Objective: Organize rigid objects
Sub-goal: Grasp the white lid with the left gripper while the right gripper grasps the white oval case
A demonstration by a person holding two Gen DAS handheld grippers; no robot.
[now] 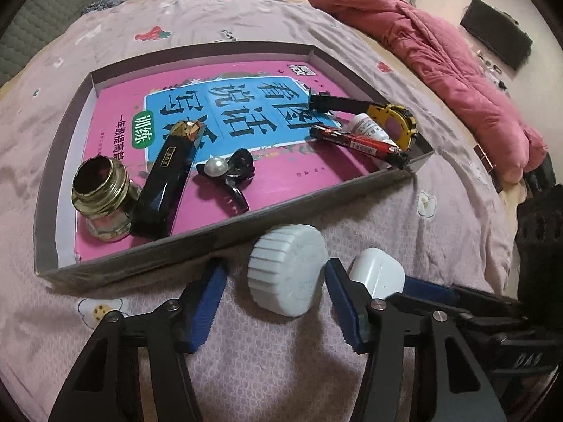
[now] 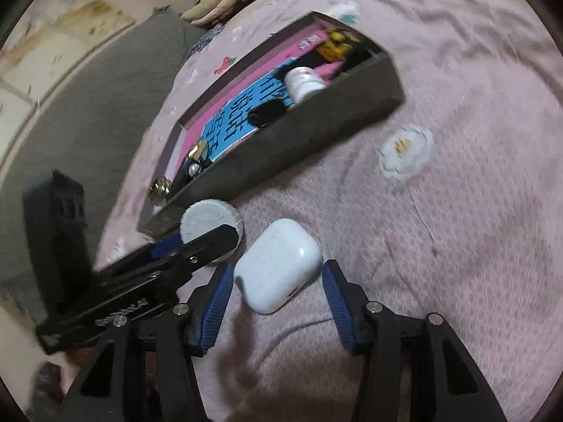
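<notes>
A white ribbed round cap [image 1: 286, 274] lies on the pink bedspread in front of the shallow grey tray [image 1: 225, 242]. My left gripper [image 1: 274, 270] is open around it, with the right pad close to the cap and a gap at the left pad. Just right of the cap lies a white earbuds case [image 2: 278, 267]. The blue pads of my right gripper [image 2: 278, 274] stand on either side of the case, open and near its sides. The case [image 1: 378, 270] also shows in the left wrist view, the cap [image 2: 207, 221] in the right wrist view.
The tray holds a pink book [image 1: 246, 112], a gold-necked glass jar [image 1: 102, 200], a black and gold case [image 1: 165, 183], a pearl hair clip [image 1: 225, 176], a red tube [image 1: 359, 140], a white bottle [image 1: 366, 125] and a yellow tool [image 1: 390, 116]. A red quilt [image 1: 422, 52] lies beyond.
</notes>
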